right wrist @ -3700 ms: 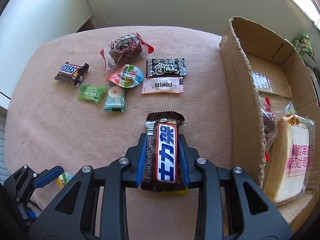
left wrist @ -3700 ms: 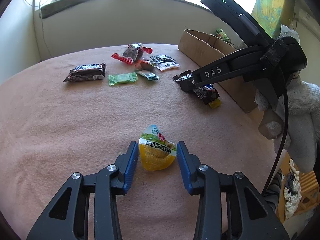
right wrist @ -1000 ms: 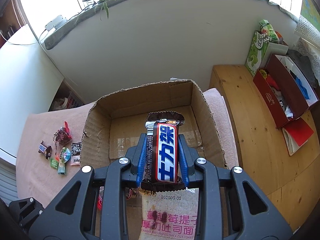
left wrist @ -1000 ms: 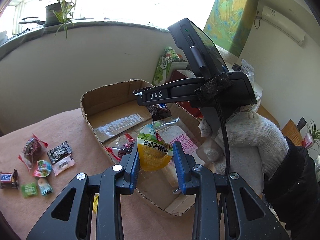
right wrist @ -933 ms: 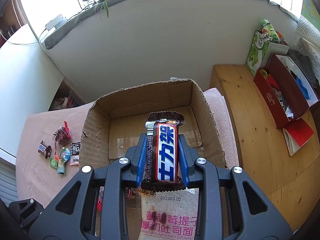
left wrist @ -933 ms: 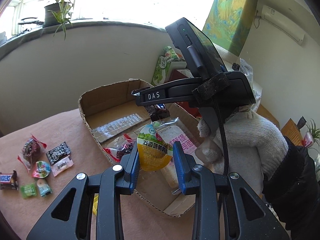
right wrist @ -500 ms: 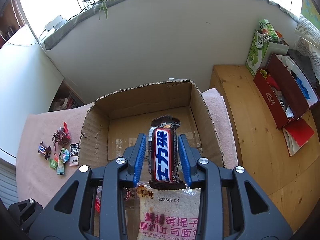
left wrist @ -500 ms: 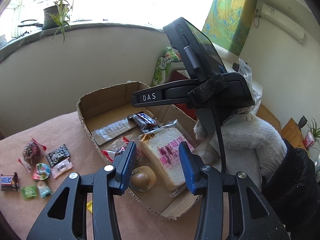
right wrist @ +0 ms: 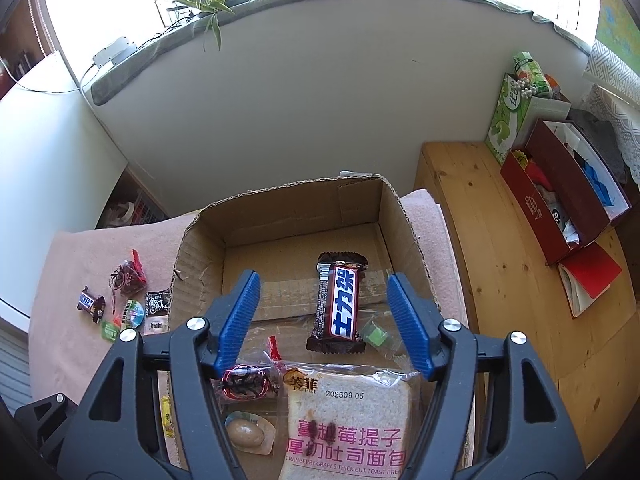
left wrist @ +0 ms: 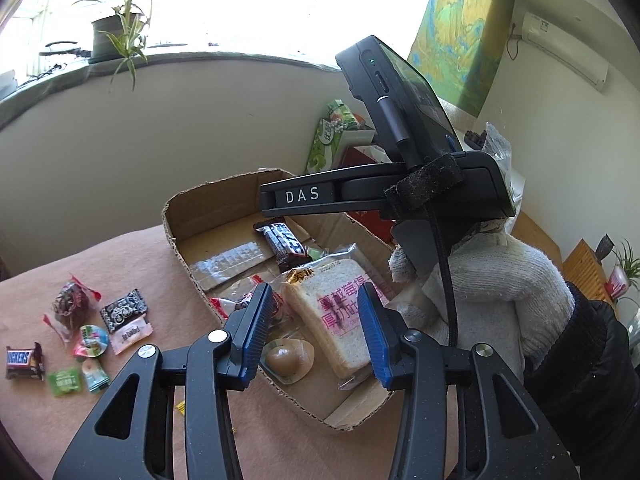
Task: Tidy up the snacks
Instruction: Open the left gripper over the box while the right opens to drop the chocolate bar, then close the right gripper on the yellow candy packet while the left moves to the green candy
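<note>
Your left gripper [left wrist: 316, 330] is hovering released above the cardboard box [left wrist: 188, 258] – the yellow snack pouch [left wrist: 289, 359] is lying in its near corner beside the bread bag [left wrist: 336, 320]. Your right gripper [right wrist: 324, 322], jaws just widened, is gaping empty over the chocolate bar [right wrist: 340, 304] – it's resting on the box floor

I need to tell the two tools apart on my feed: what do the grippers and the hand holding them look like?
Both are matte black plastic with ribbed blue pads and silver pivot screws. The left gripper shows only that. The right gripper, seen side-on in the left view, reads DAS in white, carries a black device with a small green light, a black strap and a black cable. Its hand wears a white knit glove and a black sleeve.
</note>
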{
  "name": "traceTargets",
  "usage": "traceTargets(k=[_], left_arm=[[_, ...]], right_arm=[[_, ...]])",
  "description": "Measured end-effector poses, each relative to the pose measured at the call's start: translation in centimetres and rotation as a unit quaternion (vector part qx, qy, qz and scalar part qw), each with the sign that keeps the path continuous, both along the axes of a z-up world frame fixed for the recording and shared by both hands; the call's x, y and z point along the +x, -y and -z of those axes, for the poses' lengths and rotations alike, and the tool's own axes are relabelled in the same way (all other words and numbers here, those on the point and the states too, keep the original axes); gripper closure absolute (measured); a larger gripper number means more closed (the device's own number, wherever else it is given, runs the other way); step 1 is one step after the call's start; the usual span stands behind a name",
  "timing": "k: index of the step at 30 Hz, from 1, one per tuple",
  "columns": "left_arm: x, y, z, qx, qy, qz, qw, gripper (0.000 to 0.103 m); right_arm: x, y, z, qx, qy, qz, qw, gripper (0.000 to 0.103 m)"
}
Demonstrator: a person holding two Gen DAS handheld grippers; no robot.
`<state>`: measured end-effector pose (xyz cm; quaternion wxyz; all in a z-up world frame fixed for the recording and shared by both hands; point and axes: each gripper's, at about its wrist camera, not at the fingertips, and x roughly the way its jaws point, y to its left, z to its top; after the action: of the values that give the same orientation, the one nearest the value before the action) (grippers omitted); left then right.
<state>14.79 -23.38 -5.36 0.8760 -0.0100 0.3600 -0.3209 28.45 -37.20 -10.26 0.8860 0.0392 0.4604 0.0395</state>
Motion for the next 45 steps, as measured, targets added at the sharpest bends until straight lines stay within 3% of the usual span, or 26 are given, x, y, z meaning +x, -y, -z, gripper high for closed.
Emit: traceTargets(k=[15,29,39,45], left_arm=[[-1.8,-4.5,-0.5,-0.004,0.004,-0.031,0.9995,0.06],[-2.5,-15.7,1.7,0.005,-0.022,-0.125,0.9919,0.06],[-1.7,-20.9,4.1,0.001,-0.056,-0.167,0.9843,0.06],[-0.3,-21.3,5.8,0.003,-0.077,-0.156,0.9847,0.06]], right_arm=[[-3.2,-1.6,-1.7,0.014,0.017,-0.005,1.0,0.032],[-10.1,-7.9,-3.1,0.04,0.049,-0.077,0.995,0.032],[-15.2,-13.9,0.3,0.059,0.034,-0.122,0.99,0.032],[-16.2,-14.8,4.3,0.057,0.011,-0.094,0.994,0.033]])
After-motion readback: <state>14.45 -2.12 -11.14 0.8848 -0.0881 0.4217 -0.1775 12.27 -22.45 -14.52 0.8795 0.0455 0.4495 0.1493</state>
